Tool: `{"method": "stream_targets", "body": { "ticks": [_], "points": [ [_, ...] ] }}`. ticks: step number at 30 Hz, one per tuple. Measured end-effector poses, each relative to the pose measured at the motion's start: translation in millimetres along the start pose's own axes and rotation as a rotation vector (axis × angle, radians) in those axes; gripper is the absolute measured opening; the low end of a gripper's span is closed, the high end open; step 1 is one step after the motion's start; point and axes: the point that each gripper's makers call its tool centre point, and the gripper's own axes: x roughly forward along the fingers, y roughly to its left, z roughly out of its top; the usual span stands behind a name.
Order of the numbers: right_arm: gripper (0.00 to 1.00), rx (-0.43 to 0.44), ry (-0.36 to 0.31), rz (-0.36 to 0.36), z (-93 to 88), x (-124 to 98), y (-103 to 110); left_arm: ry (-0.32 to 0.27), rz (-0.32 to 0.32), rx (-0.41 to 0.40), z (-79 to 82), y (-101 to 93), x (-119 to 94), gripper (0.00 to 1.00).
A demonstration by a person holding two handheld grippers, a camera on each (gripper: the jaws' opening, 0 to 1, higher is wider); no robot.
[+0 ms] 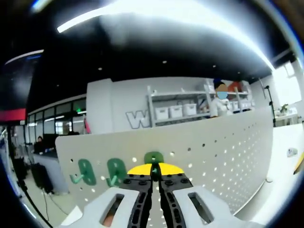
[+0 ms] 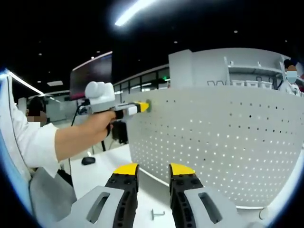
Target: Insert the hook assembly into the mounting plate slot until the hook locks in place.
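At twelve o'clock from the left gripper, whose jaws pinch a green hook against the pegboard, the right gripper hangs half-open, empty.

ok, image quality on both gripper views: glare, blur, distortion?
Left gripper view: ceiling light strip blown out with haze, pegboard bowed by fisheye, green hook at the left gripper soft. Right gripper view: dark ceiling, pegboard evenly lit, right gripper sharp.
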Motion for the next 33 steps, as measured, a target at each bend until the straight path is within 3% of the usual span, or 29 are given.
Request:
{"method": "stream_targets", "body": {
  "ticks": [10,17,27,33],
  "points": [
    [0.23,0.001,0.01,0.01,-3.1,2,0,-0.012,0.027,0.039,0.0,-0.5,2,0.04],
    [0.23,0.003,0.013,0.015,-4.2,3,0,0.017,0.078,0.098,-3.0,0.0,8,0.04],
    [0.23,-0.003,0.003,0.001,-1.8,-1,-3,0.006,0.068,0.072,-4.4,3.2,12,0.05],
    [0.23,-0.03,0.009,-0.005,-1.4,-1,-3,0.036,0.056,0.057,-8.5,3.9,7,0.09]
  ]
}}
